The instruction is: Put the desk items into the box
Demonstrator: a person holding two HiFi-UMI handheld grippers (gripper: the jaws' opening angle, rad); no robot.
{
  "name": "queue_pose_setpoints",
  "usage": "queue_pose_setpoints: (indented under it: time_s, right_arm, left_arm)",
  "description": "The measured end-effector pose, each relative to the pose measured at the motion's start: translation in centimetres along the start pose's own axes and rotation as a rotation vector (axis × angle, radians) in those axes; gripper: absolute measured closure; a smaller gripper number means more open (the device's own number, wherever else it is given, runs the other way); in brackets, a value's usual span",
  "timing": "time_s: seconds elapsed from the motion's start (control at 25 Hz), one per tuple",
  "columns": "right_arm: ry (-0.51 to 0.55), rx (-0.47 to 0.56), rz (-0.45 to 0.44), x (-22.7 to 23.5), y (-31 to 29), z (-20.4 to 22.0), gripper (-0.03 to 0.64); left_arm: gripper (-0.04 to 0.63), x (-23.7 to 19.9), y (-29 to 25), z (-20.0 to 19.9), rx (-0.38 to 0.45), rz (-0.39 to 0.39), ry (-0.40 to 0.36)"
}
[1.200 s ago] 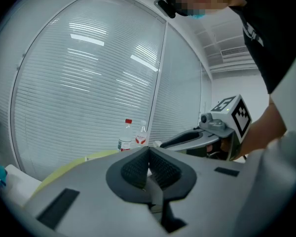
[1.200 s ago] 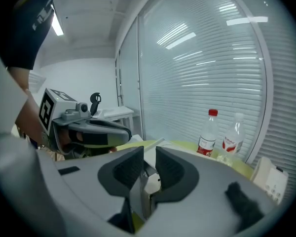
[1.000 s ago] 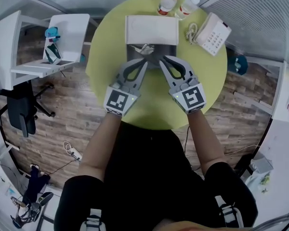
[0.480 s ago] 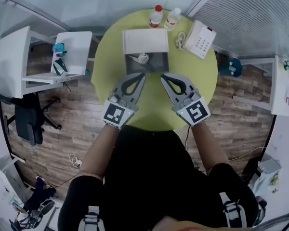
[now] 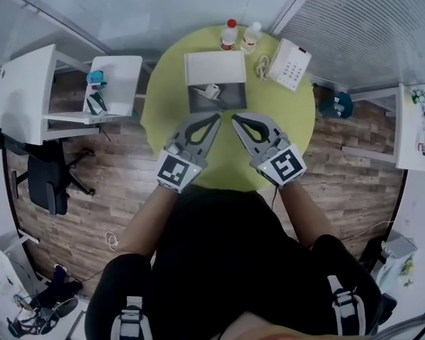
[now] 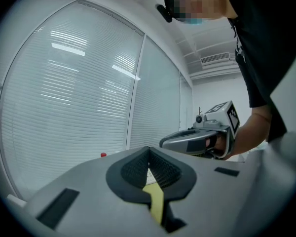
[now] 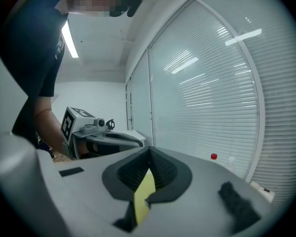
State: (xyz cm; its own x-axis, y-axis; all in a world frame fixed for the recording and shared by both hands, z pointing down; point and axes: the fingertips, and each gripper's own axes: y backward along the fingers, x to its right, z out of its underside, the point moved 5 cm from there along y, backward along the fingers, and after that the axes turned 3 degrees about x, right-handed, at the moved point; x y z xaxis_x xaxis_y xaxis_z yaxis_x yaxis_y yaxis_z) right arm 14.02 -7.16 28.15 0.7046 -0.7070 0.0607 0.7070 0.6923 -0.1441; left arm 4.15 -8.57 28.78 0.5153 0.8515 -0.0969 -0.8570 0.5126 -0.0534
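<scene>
While both forearms extend forward from the body, the left hand-held gripper (image 5: 216, 118) and the right hand-held gripper (image 5: 234, 118) hang side by side above the near half of the round yellow-green surface (image 5: 158, 110), their tips angled toward each other. Each pair of jaws is pressed together, with nothing between them. The open box (image 5: 231, 99) lies just beyond the tips with a whitish item (image 5: 211, 90) inside. A red-capped bottle (image 5: 229, 34) and a telephone (image 5: 289, 64) stand on the surface farther off.
</scene>
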Motion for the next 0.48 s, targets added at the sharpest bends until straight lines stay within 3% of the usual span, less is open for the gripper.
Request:
queue_pose_setpoints:
  time_s: [0.48]
  right_arm:
    - [0.016, 0.001, -0.012, -0.83, 0.03, -0.55, 0.6]
  left_arm:
    - [0.586, 1.15, 0.64, -0.56, -0.017, 0.005, -0.001]
